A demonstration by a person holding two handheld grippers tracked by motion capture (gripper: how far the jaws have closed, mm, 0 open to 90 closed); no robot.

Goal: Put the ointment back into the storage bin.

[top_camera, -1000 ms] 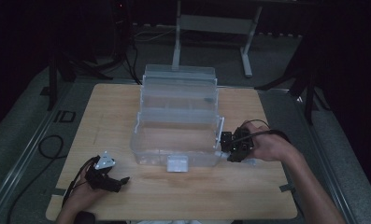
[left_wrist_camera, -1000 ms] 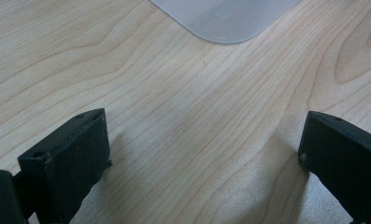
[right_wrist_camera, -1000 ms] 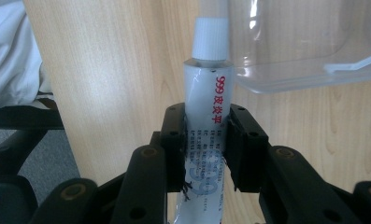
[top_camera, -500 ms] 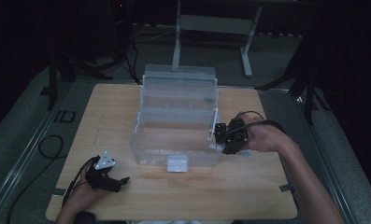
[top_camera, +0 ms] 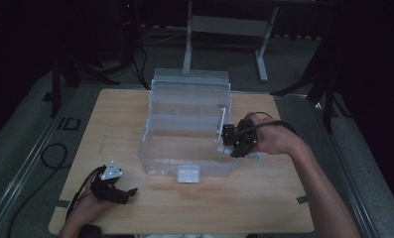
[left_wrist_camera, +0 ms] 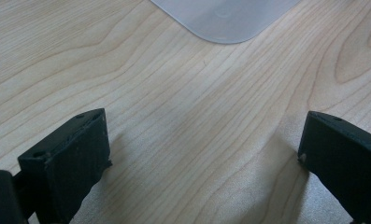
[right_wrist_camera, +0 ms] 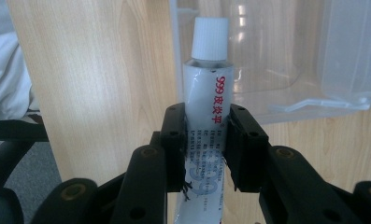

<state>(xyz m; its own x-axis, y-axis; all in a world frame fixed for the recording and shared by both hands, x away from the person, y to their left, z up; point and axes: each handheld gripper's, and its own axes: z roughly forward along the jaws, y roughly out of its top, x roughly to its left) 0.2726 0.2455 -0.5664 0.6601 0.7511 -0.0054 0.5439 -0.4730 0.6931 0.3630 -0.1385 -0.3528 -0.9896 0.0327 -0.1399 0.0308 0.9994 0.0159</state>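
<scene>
My right gripper (right_wrist_camera: 206, 144) is shut on a white ointment tube (right_wrist_camera: 206, 88) with red lettering and a white cap. In the high view the right gripper (top_camera: 229, 144) holds the tube (top_camera: 221, 124) just above the right rim of a clear plastic storage box (top_camera: 184, 148) that stands open at the table's middle. My left gripper (top_camera: 130, 192) rests low on the wooden table near the front left corner, open with nothing between its fingers. In the left gripper view the jaws stand wide apart over bare wood, with a corner of the clear box (left_wrist_camera: 225, 18) ahead.
The box's lid (top_camera: 192, 87) stands raised at the back. A white latch (top_camera: 188, 173) sits on the box's front wall. Beyond the light wooden table (top_camera: 294, 198) lie a dark floor, cables (top_camera: 50, 153) and a metal stand (top_camera: 224, 25).
My right gripper has moved left and up with the tube, from beside the box's right wall to its right rim. The left gripper has stayed put.
</scene>
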